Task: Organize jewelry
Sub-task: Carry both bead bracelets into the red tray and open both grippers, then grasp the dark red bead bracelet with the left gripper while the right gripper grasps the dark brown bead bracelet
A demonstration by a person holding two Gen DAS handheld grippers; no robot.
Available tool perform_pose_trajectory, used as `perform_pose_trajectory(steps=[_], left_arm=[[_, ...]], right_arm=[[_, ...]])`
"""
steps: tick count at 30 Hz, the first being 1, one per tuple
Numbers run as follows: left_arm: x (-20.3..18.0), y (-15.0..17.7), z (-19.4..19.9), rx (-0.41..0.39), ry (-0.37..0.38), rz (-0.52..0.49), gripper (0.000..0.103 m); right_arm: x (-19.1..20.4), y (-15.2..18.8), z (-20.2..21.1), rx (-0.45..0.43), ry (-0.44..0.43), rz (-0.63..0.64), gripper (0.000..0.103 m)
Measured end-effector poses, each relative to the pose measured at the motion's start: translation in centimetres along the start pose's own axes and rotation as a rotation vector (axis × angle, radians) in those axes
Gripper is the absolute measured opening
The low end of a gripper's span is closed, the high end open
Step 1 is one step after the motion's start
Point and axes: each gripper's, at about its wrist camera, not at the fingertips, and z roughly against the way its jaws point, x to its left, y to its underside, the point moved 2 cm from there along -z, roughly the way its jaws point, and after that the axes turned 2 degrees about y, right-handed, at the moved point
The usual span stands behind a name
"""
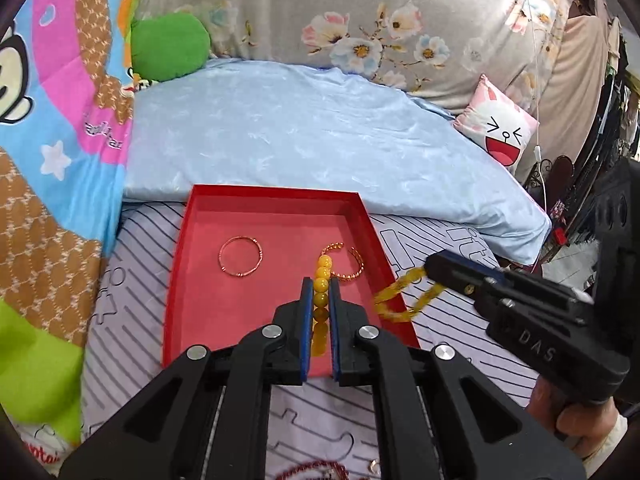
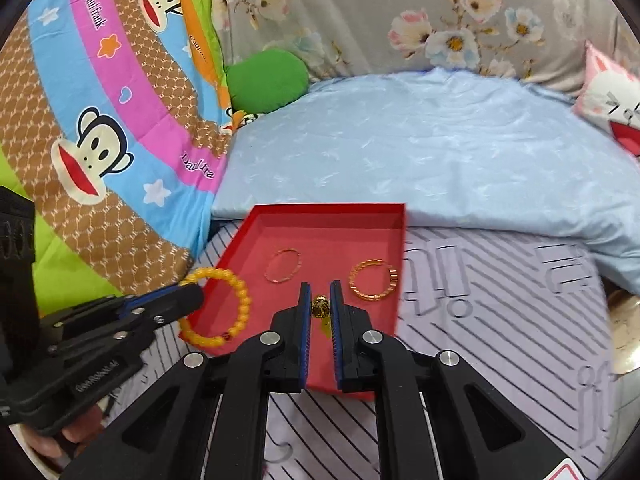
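Note:
A red tray point(image 1: 200, 248) point(image 2: 360, 216) lies on the striped bedsheet. In it lie a thin rose-gold bangle point(image 1: 240, 258) point(image 2: 283, 266) and a twisted gold open bangle point(image 1: 352, 264) point(image 2: 374, 280). My left gripper point(image 1: 320, 288) point(image 2: 192, 296) is shut on a yellow bead bracelet point(image 1: 322, 276) point(image 2: 240, 300), held above the tray's near left part. My right gripper point(image 2: 320, 292) point(image 1: 430, 266) is shut on an amber faceted bracelet point(image 2: 320, 307) point(image 1: 396, 300), held over the tray's near right edge.
A light blue pillow point(image 1: 320, 132) lies behind the tray, with a floral pillow point(image 1: 360, 12) beyond it. A cartoon quilt point(image 1: 60, 160) is at the left, a green cushion point(image 1: 170, 46) at the back. A red bead piece point(image 1: 316, 470) lies on the near sheet.

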Motion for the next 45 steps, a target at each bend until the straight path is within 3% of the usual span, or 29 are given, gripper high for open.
perform_pose_trajectory(steps=[5, 9, 17, 19, 21, 24, 35, 45], left_arm=[[2.7, -0.2, -4.4, 0.054, 0.037, 0.069, 0.007], [4.3, 0.8, -7.3, 0.102, 0.005, 0.075, 0.007], [5.6, 2.2, -9.0, 0.107, -0.19, -0.022, 0.009], [5.6, 2.1, -8.7, 0.081, -0.24, -0.046, 0.021], [5.4, 2.0, -8.2, 0.048, -0.279, -0.064, 0.046], [4.9, 1.8, -6.9, -0.004, -0.328, -0.099, 0.057], [3.7, 3.8, -0.8, -0.064, -0.354, -0.055, 0.058], [1.8, 9.0, 2.9, -0.042, -0.337, -0.051, 0.063]], right_arm=[[-0.8, 0.7, -5.5, 0.096, -0.028, -0.048, 0.009], [-1.3, 1.8, -7.7, 0.132, 0.041, -0.013, 0.009], [-1.7, 2.4, -8.3, 0.106, 0.168, 0.081, 0.01], [-1.6, 2.2, -8.0, 0.095, 0.177, 0.092, 0.017], [-1.5, 2.0, -7.3, 0.076, 0.176, 0.093, 0.026], [-1.0, 1.5, -5.5, 0.026, 0.178, 0.105, 0.041], [-0.2, 3.0, 0.8, -0.042, 0.149, 0.091, 0.046], [-1.1, 9.4, 4.7, 0.006, 0.166, 0.066, 0.047]])
